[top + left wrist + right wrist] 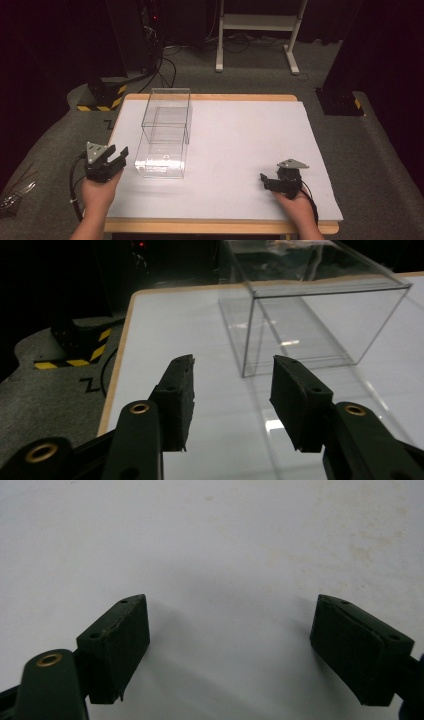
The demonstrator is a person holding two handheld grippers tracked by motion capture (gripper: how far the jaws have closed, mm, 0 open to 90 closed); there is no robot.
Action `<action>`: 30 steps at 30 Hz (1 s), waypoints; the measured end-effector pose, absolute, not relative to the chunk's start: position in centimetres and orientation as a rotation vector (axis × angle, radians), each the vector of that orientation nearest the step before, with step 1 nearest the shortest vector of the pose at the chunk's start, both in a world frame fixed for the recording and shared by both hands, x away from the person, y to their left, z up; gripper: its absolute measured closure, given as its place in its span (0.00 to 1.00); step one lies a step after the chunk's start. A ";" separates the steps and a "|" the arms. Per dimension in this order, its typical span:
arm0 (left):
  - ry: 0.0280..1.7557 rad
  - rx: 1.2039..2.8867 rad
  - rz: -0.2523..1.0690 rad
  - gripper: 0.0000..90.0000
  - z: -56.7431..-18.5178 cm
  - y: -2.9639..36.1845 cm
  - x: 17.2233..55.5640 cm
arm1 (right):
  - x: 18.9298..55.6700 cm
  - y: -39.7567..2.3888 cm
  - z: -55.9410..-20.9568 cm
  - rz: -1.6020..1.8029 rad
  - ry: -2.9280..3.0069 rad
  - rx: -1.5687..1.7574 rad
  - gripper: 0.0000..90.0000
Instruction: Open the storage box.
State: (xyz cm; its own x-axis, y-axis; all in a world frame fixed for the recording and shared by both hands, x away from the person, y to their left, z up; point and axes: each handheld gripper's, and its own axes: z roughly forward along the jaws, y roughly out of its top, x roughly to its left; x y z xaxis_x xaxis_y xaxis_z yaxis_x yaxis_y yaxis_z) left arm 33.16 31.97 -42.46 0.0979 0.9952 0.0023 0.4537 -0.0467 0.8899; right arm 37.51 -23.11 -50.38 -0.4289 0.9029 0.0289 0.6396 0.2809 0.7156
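Observation:
A clear plastic box (pixel 165 132) stands on the left half of the white table (pixel 240 140), long and see-through, its taller part toward the back. My left gripper (pixel 119 156) hovers just left of the box's near end, by the table's left edge, jaws apart with nothing between them. In the left gripper view the box (pixel 310 315) lies ahead and to the right of my left gripper (pixel 232 365). My right gripper (pixel 265 182) rests low at the table's front right, pointing left. In the right gripper view its jaws (pixel 230 600) stand wide open over bare white surface.
The table has a wooden rim (pixel 220 227). On the floor at back left sits a black base with yellow-black stripes (pixel 102 102) and cables. A white frame stand (pixel 257 30) is behind the table, another black base (pixel 340 102) at back right.

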 end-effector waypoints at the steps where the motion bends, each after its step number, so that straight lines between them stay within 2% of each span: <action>1: 1.470 1.607 0.892 0.59 -42.7 32.4 33.2 | 37.5 -23.1 -50.4 0.939 2.173 1.392 0.18; 7: 1.514 1.624 0.853 0.61 -44.8 34.5 33.3 | 37.5 -23.1 -50.4 0.939 2.173 1.389 0.18; 12: 1.564 1.689 0.805 0.57 -47.5 35.3 33.7 | 37.5 -23.1 -50.4 0.935 2.172 1.387 0.18; 18: 1.585 1.787 0.753 0.47 -50.4 35.2 33.9 | 37.5 -23.0 -50.4 0.933 2.172 1.382 0.18; 21: 1.579 1.840 0.739 0.40 -50.6 35.0 34.1 | 37.5 -23.0 -50.4 0.930 2.174 1.380 0.18; 30: 1.586 1.831 0.732 0.38 -50.7 35.1 34.2 | 37.5 -23.0 -50.4 0.929 2.172 1.381 0.18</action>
State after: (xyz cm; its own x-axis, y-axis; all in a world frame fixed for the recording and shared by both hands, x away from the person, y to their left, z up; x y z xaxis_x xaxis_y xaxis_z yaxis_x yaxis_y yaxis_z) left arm 34.17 35.10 -50.67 0.1333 0.9909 0.0210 0.6590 -0.1044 0.7448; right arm 37.51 -23.02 -50.41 -0.4303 0.9025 0.0166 0.6352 0.2897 0.7160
